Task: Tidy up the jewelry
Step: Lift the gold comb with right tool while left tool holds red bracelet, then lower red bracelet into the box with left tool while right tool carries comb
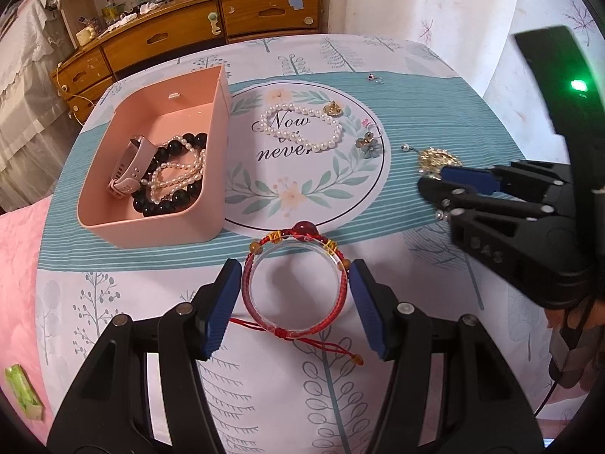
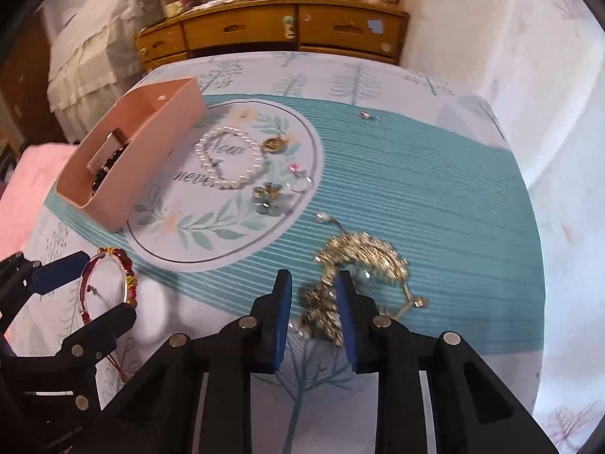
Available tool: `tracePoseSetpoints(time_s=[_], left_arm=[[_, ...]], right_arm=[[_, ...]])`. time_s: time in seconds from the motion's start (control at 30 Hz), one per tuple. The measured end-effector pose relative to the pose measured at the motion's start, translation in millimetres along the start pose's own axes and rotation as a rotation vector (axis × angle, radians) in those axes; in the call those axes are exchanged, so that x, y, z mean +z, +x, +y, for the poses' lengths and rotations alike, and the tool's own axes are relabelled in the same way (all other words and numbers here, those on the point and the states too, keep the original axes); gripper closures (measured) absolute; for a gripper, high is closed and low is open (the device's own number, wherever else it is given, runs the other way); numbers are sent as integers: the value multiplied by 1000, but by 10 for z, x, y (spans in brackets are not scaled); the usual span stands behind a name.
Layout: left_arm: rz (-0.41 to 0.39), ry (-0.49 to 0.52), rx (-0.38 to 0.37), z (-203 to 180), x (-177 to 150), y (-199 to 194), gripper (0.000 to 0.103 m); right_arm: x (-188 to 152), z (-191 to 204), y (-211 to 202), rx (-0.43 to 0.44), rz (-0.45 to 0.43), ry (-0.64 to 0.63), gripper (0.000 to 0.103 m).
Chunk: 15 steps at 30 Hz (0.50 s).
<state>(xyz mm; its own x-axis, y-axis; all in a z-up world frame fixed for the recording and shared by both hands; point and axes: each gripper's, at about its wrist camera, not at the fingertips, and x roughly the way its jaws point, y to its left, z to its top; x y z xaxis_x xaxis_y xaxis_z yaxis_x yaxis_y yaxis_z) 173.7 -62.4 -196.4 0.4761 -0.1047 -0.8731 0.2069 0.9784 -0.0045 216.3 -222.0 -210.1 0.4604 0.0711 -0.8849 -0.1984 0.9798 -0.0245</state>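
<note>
From the left wrist camera, the left gripper (image 1: 295,302) stands wide open over the patterned tablecloth (image 1: 435,113), its two blue pads (image 1: 221,310) flanking a red braided bracelet (image 1: 295,287) that lies flat between them; the pads sit just beside the ring on either side, and whether they touch it cannot be told. A pink box (image 1: 211,159) rests at far left of the bracelet, holding a pink watch band (image 1: 128,166), a black bead bracelet (image 1: 170,189) and a small pearl strand (image 1: 177,174). On the printed round mat (image 1: 302,204) lie a pearl bracelet (image 1: 302,128), a gold charm (image 1: 332,108) and a flower earring (image 1: 368,143). At right, the right gripper (image 1: 431,181) reaches in beside a gold leaf ornament (image 1: 438,159); its opening is hard to judge here.

From the right wrist camera, the right gripper (image 2: 314,314) is partly open, its blue pads (image 2: 281,317) straddling the near end of the gold leaf ornament (image 2: 359,265), which lies on the teal stripes of the tablecloth (image 2: 453,208); no firm grip shows. The pearl bracelet (image 2: 230,159) and the flower earring (image 2: 266,196) lie farther off on the mat (image 2: 211,234), with the pink box (image 2: 132,159) at far left. At near left, the left gripper (image 2: 90,283) brackets the red bracelet (image 2: 113,280). A wooden dresser (image 2: 272,30) stands beyond the table.
</note>
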Motion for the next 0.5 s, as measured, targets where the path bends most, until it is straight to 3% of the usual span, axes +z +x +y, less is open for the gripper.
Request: tracePoseSetpoints(time_s=[0.17, 0.23, 0.5], left_arm=[[-1, 7, 4, -19, -5, -9, 47], [-5, 10, 8, -19, -7, -15, 47], [-15, -3, 3, 23, -19, -50, 47]], right_arm=[[105, 49, 120, -14, 31, 1, 81], [126, -8, 142, -20, 32, 40, 92], [57, -132, -85, 87, -83, 86, 94]])
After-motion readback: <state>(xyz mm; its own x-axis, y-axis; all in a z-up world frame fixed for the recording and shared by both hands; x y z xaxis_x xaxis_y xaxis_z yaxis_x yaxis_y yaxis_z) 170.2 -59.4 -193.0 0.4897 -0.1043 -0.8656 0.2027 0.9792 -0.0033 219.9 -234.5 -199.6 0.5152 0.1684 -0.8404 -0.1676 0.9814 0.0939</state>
